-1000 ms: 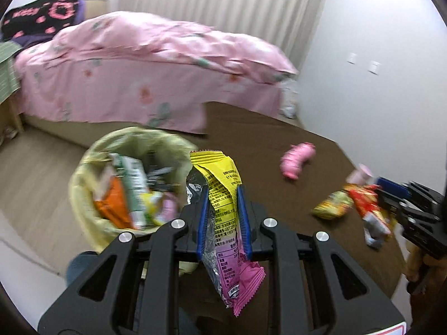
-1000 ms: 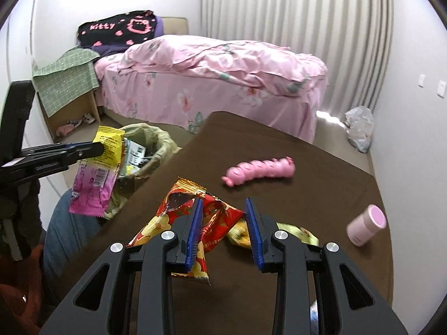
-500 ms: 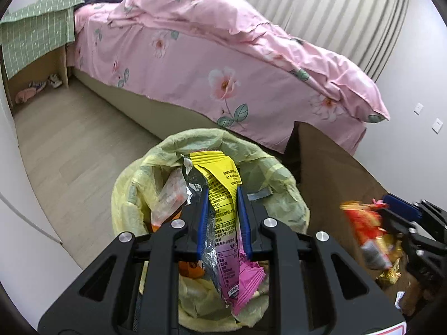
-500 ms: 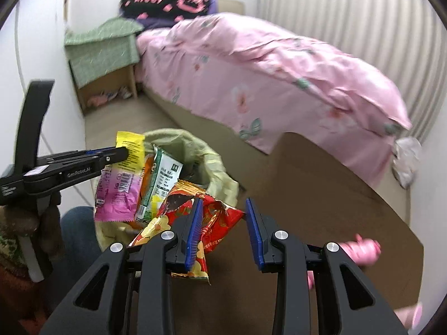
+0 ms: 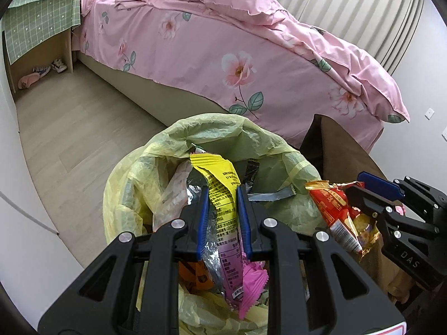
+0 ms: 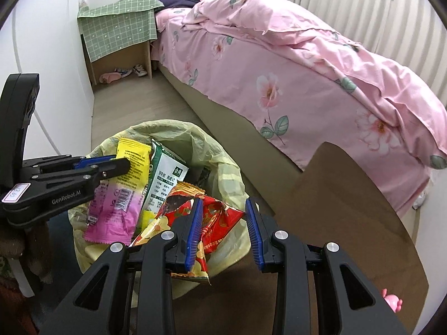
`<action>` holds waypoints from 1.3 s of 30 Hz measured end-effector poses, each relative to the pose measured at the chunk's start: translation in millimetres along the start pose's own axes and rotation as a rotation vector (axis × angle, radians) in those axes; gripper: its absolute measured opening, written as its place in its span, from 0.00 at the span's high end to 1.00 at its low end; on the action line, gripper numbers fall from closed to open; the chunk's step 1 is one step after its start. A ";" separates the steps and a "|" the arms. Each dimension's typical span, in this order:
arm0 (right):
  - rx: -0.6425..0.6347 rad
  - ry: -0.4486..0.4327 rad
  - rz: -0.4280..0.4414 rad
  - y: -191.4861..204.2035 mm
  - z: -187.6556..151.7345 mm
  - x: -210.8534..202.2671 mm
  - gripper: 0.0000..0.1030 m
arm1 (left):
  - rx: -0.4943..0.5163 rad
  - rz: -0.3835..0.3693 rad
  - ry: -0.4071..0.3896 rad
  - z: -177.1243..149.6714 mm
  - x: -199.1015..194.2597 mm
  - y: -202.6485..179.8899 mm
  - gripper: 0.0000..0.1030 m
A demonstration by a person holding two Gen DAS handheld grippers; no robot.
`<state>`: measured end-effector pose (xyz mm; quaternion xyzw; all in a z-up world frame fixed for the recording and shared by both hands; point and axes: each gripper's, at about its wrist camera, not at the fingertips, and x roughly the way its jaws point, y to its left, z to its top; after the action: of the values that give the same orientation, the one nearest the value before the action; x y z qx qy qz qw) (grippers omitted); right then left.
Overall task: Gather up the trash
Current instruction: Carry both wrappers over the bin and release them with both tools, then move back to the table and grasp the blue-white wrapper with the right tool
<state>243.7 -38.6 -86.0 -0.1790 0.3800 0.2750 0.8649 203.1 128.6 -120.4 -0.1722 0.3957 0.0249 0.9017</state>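
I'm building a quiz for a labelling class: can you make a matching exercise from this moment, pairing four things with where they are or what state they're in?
Things:
1. yellow and pink snack wrapper
2. red and gold foil snack wrapper
3. yellow-green plastic bin bag
4. green checked cloth

Places or states:
A. draped over a wooden bedside stand
B. pinched in the left claw above the bin
C. already holds several wrappers
D. held by the right claw, at its left pad

Pairs: 1-B, 2-D, 3-C, 4-A

Bright even indoor light, soft shadows, sharp focus, fisheye-curved dark corners
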 end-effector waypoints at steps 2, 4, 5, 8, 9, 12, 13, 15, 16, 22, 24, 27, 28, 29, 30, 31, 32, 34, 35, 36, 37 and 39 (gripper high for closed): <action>0.001 0.001 0.000 -0.9 1.5 3.4 0.71 | -0.024 -0.019 -0.007 2.0 2.3 3.4 0.82; 0.005 0.001 -0.007 -2.2 2.4 6.5 0.71 | -0.082 -0.059 -0.034 8.2 -1.3 12.1 0.82; 0.007 0.003 -0.008 -2.5 2.3 7.6 0.71 | -0.112 -0.073 -0.056 13.5 -5.2 16.6 0.82; 0.006 0.007 -0.008 -2.3 2.9 11.0 0.71 | -0.143 -0.098 -0.069 21.4 -8.2 20.2 0.82; 0.005 0.007 -0.006 -2.4 3.4 12.0 0.71 | -0.147 -0.112 -0.067 22.6 -8.4 19.6 0.82; 0.008 0.005 0.015 -0.9 3.9 14.9 0.70 | -0.132 -0.138 -0.064 24.2 -8.9 15.3 0.81; 0.006 0.003 0.017 0.0 4.0 15.7 0.70 | -0.136 -0.145 -0.063 24.2 -9.7 14.7 0.81; -0.012 0.014 0.021 3.9 3.6 18.0 0.69 | -0.151 -0.162 -0.063 25.1 -13.4 15.9 0.71; -0.021 0.017 0.010 5.7 3.0 18.0 0.63 | -0.158 -0.164 -0.070 26.2 -16.9 16.6 0.62; 0.025 -0.005 0.016 -3.3 -3.1 -7.9 0.58 | -0.141 -0.123 -0.106 28.1 -34.9 12.3 0.52; 0.062 -0.021 0.014 -13.3 -10.5 -28.9 0.58 | -0.111 -0.115 -0.104 25.4 -41.0 5.1 0.52; 0.103 -0.040 -0.023 -29.1 -30.7 -64.5 0.57 | -0.013 -0.112 -0.103 14.5 -50.6 -20.4 0.50; 0.122 -0.047 -0.041 -36.9 -42.2 -80.6 0.57 | 0.020 -0.119 -0.101 9.5 -53.4 -29.1 0.48; 0.137 -0.053 -0.057 -42.1 -50.1 -91.1 0.57 | 0.057 -0.135 -0.096 2.3 -56.4 -40.8 0.47; 0.160 -0.062 -0.079 -49.3 -62.7 -106.6 0.57 | 0.089 -0.160 -0.084 -5.7 -59.5 -52.6 0.47; 0.191 -0.071 -0.100 -58.1 -78.9 -124.9 0.57 | 0.108 -0.189 -0.072 -14.4 -63.1 -63.1 0.47; 0.219 -0.076 -0.113 -65.7 -93.7 -140.2 0.57 | 0.113 -0.208 -0.067 -19.7 -65.5 -69.7 0.47; 0.260 -0.079 -0.147 -76.7 -118.8 -163.7 0.56 | 0.134 -0.273 -0.049 -35.7 -71.3 -91.7 0.46; 0.289 -0.081 -0.192 -84.5 -140.6 -183.2 0.54 | 0.160 -0.306 -0.032 -43.4 -72.5 -103.8 0.45; 0.304 -0.083 -0.217 -89.1 -153.6 -193.6 0.53 | 0.188 -0.327 -0.016 -49.5 -73.0 -113.8 0.45; 0.331 -0.084 -0.253 -94.8 -174.1 -209.1 0.53 | 0.240 -0.348 0.007 -59.0 -73.6 -130.8 0.45; 0.383 -0.081 -0.290 -103.7 -204.2 -225.6 0.52 | 0.325 -0.362 0.028 -74.7 -76.5 -156.5 0.45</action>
<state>66.7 -302.5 -37.2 -0.0533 0.3607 0.0780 0.9279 126.3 -36.2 -66.5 -0.0933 0.3695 -0.2033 0.9019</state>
